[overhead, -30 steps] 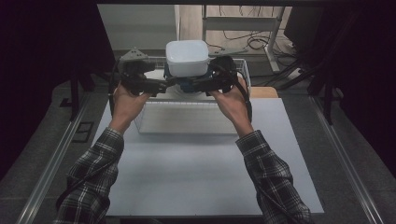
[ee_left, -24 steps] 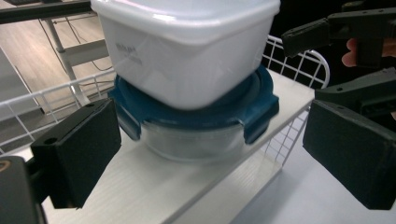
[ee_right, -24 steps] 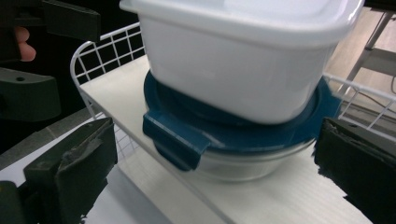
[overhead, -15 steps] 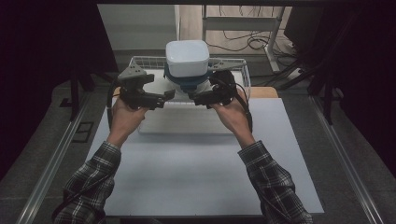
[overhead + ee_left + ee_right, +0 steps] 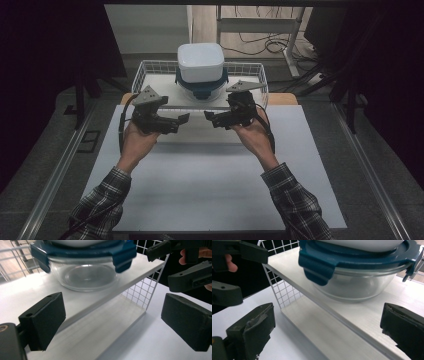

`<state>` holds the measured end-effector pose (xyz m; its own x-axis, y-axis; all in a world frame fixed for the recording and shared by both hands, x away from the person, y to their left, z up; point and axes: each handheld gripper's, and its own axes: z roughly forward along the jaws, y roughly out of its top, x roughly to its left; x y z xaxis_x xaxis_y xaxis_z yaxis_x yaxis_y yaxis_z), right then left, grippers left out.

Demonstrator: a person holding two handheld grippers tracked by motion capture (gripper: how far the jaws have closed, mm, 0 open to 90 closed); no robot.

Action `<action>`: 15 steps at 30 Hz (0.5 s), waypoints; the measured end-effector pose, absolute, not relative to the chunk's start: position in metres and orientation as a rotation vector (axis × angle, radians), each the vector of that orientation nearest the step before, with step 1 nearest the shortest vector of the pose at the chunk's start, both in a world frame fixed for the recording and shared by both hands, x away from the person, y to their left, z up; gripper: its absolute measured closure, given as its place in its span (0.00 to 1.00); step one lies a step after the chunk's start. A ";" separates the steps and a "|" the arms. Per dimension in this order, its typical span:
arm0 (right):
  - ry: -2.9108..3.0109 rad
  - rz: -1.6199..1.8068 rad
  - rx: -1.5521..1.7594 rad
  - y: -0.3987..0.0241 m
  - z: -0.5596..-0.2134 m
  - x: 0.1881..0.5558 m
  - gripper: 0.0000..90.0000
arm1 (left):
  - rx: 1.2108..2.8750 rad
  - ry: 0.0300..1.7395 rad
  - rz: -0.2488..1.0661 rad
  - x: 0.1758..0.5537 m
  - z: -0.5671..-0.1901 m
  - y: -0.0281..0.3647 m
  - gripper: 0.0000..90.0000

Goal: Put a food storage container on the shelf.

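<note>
High view: a wire basket [image 5: 145, 75] stands at the far edge of the white worktop [image 5: 210, 190], with a white shelf [image 5: 165, 92] across it. On the shelf sits a glass bowl [image 5: 202, 91] with a blue lid [image 5: 202, 84], and a white tub [image 5: 200, 62] rests on that lid. The left tool [image 5: 183, 119] hangs just in front of the basket, on the bowl's near left, and the right tool [image 5: 210, 118] on the bowl's near right. Their tips face each other with a small gap between them, and neither touches the bowl. Both hands come from plaid sleeves [image 5: 295, 205].

Left gripper view: the left tool [image 5: 112, 322] has its jaws spread wide with nothing between them. The bowl [image 5: 85, 275] stands on the shelf [image 5: 30, 292] beyond the jaws, its lid [image 5: 125, 255] clipped down. The lower board [image 5: 100, 327] of the basket lies under the shelf, and the basket's grid wall [image 5: 142, 293] is beside the bowl. The right tool [image 5: 190, 267] shows past that wall.

Right gripper view: the right tool [image 5: 327, 332] is also spread wide and empty. The bowl [image 5: 359, 282] sits on the shelf [image 5: 367, 315] just past the jaws, the lid [image 5: 322, 260] over it and the tub [image 5: 367, 243] on top. The left tool [image 5: 234, 270] shows beyond the basket's wall [image 5: 284, 290].
</note>
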<state>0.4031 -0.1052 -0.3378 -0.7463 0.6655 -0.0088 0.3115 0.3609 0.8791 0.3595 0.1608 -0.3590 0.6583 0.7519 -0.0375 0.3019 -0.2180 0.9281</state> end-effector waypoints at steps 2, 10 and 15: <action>2.268 1.350 0.851 -0.106 -0.340 0.401 0.00 | 1.806 0.848 0.510 0.358 -0.363 0.159 0.05; 2.291 1.350 0.835 -0.110 -0.351 0.393 0.00 | 1.852 0.846 0.469 0.349 -0.375 0.154 0.04; 2.301 1.347 0.828 -0.114 -0.359 0.387 0.00 | 1.857 0.827 0.462 0.343 -0.380 0.151 0.03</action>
<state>0.3871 -0.1138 -0.3591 -0.7690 0.6393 -0.0050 0.3086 0.3780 0.8729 0.3425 0.1506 -0.3800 0.6920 0.7201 -0.0509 0.3339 -0.2568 0.9070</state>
